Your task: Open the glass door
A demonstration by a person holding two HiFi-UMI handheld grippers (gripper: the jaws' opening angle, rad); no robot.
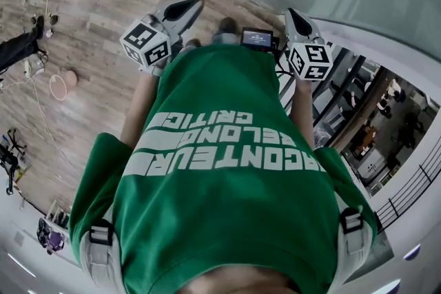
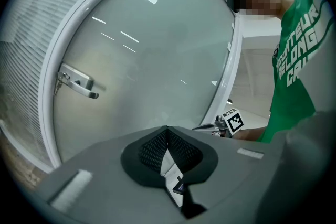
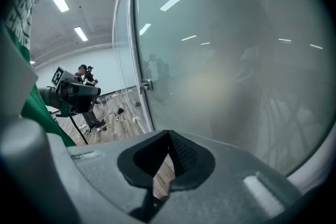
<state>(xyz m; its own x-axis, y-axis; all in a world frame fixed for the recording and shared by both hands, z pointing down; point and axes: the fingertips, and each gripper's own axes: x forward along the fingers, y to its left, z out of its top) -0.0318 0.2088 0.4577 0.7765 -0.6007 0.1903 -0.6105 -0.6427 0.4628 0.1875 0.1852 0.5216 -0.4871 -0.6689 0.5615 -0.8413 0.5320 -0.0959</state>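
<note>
Only "BELONG", shirt [image 2: 296, 55] near glass door [image 2: 152, 65]

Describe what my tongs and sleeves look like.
The left tongs and right tongs are grey and pointed, with black mesh pads inside. Each carries a white cube with black square markers. You wear a green short-sleeved T-shirt with white lettering.

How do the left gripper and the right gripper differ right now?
The left gripper faces the door handle; the right gripper faces plain glass. The left gripper hangs over wood floor; the right gripper is by the white frame. Both are shut and empty.
</note>
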